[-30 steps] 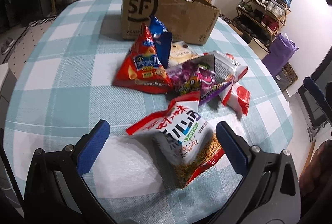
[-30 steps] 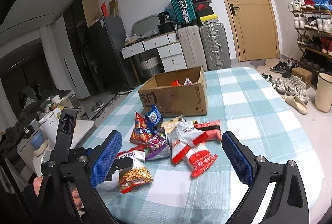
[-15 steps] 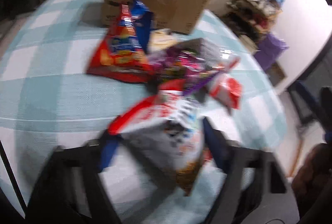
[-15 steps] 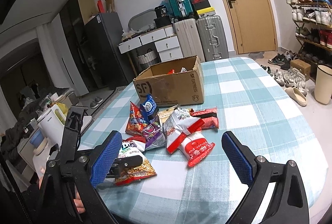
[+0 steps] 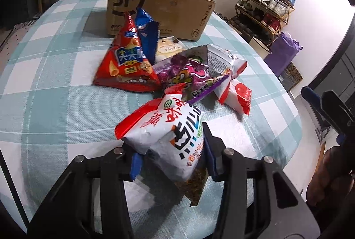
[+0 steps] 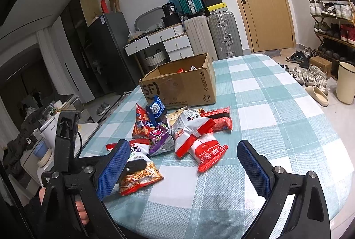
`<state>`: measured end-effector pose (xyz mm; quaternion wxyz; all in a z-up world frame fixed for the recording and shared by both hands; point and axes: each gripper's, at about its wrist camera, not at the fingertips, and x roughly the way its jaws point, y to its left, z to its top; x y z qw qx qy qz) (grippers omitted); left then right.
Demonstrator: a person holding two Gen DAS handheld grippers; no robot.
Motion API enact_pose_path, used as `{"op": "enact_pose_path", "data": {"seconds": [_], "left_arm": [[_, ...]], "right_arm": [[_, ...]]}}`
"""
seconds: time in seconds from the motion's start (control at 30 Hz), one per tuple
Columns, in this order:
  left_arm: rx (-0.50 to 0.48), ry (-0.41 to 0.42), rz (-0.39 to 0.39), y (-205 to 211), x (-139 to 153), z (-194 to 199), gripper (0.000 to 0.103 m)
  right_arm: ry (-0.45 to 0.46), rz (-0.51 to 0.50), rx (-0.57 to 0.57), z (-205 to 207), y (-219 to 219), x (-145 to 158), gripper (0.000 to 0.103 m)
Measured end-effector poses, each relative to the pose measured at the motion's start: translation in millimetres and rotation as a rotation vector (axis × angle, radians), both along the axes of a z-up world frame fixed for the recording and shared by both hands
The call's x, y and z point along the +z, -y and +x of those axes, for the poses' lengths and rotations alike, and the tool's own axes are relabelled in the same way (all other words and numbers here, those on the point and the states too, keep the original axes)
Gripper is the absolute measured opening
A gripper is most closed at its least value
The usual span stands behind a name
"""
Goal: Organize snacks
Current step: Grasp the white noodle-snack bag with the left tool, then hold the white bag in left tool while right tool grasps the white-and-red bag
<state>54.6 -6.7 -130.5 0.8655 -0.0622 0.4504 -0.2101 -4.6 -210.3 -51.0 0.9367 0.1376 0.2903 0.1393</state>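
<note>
A white-and-red noodle snack bag point(image 5: 168, 128) lies at the near edge of the checked table point(image 5: 44, 61). My left gripper point(image 5: 172, 157) is closing its jaws on the bag, and the blue pads squeeze its sides so it bunches up. In the right wrist view the same bag point(image 6: 142, 177) shows with a black finger across it. My right gripper point(image 6: 182, 145) hovers open over the table's near side with nothing between its fingers. Behind lies a pile: a red triangular bag point(image 5: 126, 66), a blue bag point(image 5: 146, 32), a purple bag point(image 5: 188, 72). An open cardboard box point(image 6: 182, 88) stands beyond.
Suitcases point(image 6: 224, 35) and white drawers point(image 6: 168, 41) stand against the far wall. A shoe rack point(image 6: 332, 17), loose shoes and a cream bin point(image 6: 346, 83) are on the floor at the right. A red-and-white pouch point(image 6: 208, 154) lies under my right gripper.
My left gripper's jaws have gone from wide apart to pressing on the noodle snack bag, which has crumpled and risen between them. The right gripper has stayed open and nearly still.
</note>
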Motion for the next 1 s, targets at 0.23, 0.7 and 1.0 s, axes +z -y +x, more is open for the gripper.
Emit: {"op": "enact_pose_path", "data": {"seconds": [0.23,0.7,1.0], "left_arm": [[0.003,0.005,-0.012,-18,7,-6,0.040],[0.004,0.010,-0.045,-41,17,-4,0.039],[0.029,0.013,-0.057,-54,22,5,0.039]], "right_arm": [[-0.017,-0.003,0.005,7,-2,-6,0.098],[-0.087,0.013,-0.008,49,4,-29,0.098],[-0.133,0.020,0.008,84,0,-45,0.098]]}}
